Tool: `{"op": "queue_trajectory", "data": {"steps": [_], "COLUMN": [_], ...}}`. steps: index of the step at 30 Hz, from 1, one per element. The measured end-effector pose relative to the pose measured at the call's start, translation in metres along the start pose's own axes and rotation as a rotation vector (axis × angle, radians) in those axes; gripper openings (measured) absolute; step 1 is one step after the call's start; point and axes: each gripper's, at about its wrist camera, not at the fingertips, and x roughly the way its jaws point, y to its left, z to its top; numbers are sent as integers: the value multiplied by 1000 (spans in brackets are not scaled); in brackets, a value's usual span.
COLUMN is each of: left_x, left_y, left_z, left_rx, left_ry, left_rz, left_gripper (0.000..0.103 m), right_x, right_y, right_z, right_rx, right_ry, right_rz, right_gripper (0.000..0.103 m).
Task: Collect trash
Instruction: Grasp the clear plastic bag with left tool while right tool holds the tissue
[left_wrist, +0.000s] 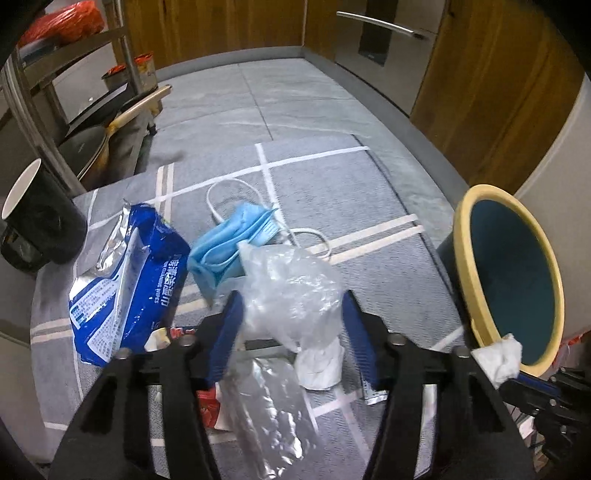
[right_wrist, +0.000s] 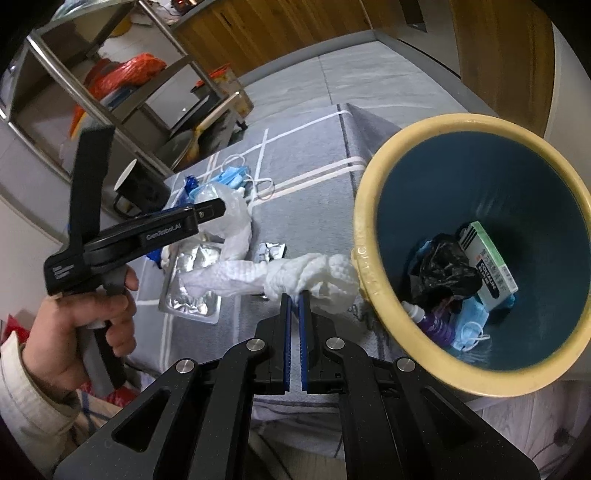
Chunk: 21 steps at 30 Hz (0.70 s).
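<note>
My left gripper (left_wrist: 291, 299) is open around a crumpled clear plastic bag (left_wrist: 291, 284) on the grey striped table (left_wrist: 369, 206). A blue face mask (left_wrist: 229, 243), a blue wipes pack (left_wrist: 129, 280), a silver foil pack (left_wrist: 266, 410) and a white tissue (left_wrist: 321, 365) lie around it. My right gripper (right_wrist: 294, 295) is shut on a twisted white paper towel (right_wrist: 295, 273) and holds it at the yellow rim of the blue trash bin (right_wrist: 369, 206). The bin holds a black bag (right_wrist: 443, 273), a green box, a mask and a bottle.
A black paper cup (left_wrist: 37, 218) stands at the table's left edge. A metal shelf rack (left_wrist: 55, 92) with pans is beyond on the left. Wooden cabinets (left_wrist: 480, 92) line the back and right. The trash bin (left_wrist: 517, 280) stands at the table's right side.
</note>
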Motion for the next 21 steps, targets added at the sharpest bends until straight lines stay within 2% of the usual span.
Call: {"op": "queue_trajectory", "data": {"steps": [1, 3, 7, 16, 21], "left_x": [0, -1, -7, -40, -57], "left_y": [2, 4, 12, 28, 28], "left_z": [0, 0, -2, -2, -2], "left_rx": [-5, -14, -57, -165, -174], "left_ry": [-1, 1, -5, -82, -126], "left_rz": [-4, -10, -49, -148, -173], "left_gripper": [48, 32, 16, 15, 15], "right_x": [-1, -2, -5, -17, -27], "right_y": [0, 0, 1, -2, -9], "right_z": [0, 0, 1, 5, 6], "right_rx": [3, 4, 8, 24, 48], "right_ry": [-3, -6, -12, -44, -72], "right_rz": [4, 7, 12, 19, 22], "right_gripper": [5, 5, 5, 5, 5]}}
